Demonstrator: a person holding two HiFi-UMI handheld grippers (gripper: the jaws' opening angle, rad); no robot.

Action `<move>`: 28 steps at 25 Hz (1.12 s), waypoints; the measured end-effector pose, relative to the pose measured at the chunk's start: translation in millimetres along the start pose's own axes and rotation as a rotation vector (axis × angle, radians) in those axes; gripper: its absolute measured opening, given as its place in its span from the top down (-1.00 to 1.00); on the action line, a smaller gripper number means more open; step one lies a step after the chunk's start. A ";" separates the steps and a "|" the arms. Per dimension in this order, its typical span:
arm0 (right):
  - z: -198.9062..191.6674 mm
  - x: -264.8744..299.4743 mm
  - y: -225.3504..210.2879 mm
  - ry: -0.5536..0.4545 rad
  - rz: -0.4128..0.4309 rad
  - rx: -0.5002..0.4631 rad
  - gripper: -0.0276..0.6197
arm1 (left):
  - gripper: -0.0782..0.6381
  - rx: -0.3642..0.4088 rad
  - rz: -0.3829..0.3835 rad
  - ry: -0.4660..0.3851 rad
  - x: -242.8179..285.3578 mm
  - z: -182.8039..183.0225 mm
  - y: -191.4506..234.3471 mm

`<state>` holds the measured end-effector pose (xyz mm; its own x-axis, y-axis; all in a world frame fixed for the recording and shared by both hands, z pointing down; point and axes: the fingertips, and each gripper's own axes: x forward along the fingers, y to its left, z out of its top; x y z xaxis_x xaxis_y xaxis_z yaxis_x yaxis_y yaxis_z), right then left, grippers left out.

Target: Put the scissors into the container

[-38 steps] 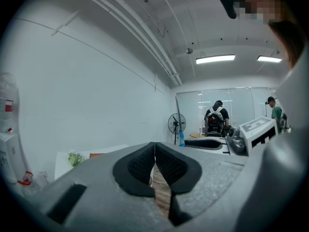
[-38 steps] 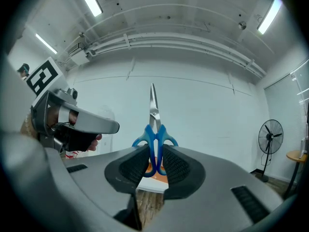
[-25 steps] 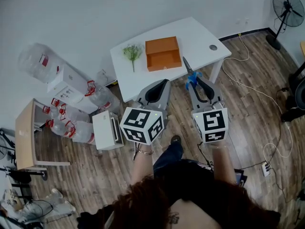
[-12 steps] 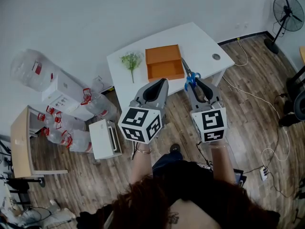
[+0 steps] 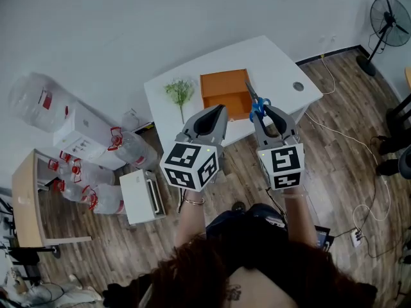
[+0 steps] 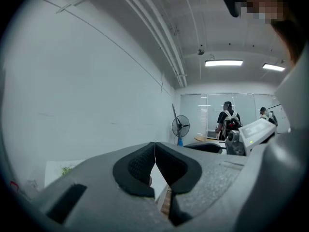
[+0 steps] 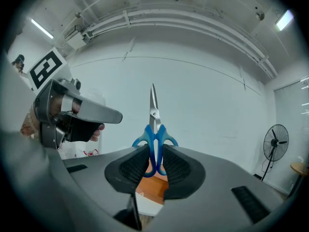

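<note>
- The white rectangular desk (image 5: 282, 63) has come nearer than a second ago.
- The open orange box-shaped container (image 5: 221, 85) on it now sits just ahead.
- The left hand-held gripper (image 6: 154, 168) is clenched, empty.
- The right hand-held gripper (image 7: 155, 166) grasps the blue-handled steel scissors (image 7: 154, 127), nearly at the container.

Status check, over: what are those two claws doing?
Right gripper shut on scissors. Left gripper shut, empty. Orange container on table, nothing blocking it.

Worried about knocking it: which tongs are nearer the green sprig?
Left. Left tongs hover just right of the sprig; right tongs, gripping the scissors, are farther right, beyond the box.
</note>
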<state>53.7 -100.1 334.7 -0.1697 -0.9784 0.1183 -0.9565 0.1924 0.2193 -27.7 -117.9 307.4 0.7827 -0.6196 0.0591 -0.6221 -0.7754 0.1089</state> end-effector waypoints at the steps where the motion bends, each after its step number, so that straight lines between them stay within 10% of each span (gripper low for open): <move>1: -0.6 4.8 0.1 0.006 0.001 -0.007 0.67 | 0.73 -0.001 0.000 -0.001 2.2 0.8 3.4; 28: -89.7 147.0 -17.9 0.213 0.204 -0.274 0.66 | 0.73 -0.028 0.097 0.023 97.9 -1.2 98.1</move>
<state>67.1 -240.5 435.0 -0.2689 -0.8857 0.3784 -0.8046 0.4226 0.4173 -12.1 -254.5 325.1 0.7194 -0.6882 0.0934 -0.6942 -0.7082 0.1288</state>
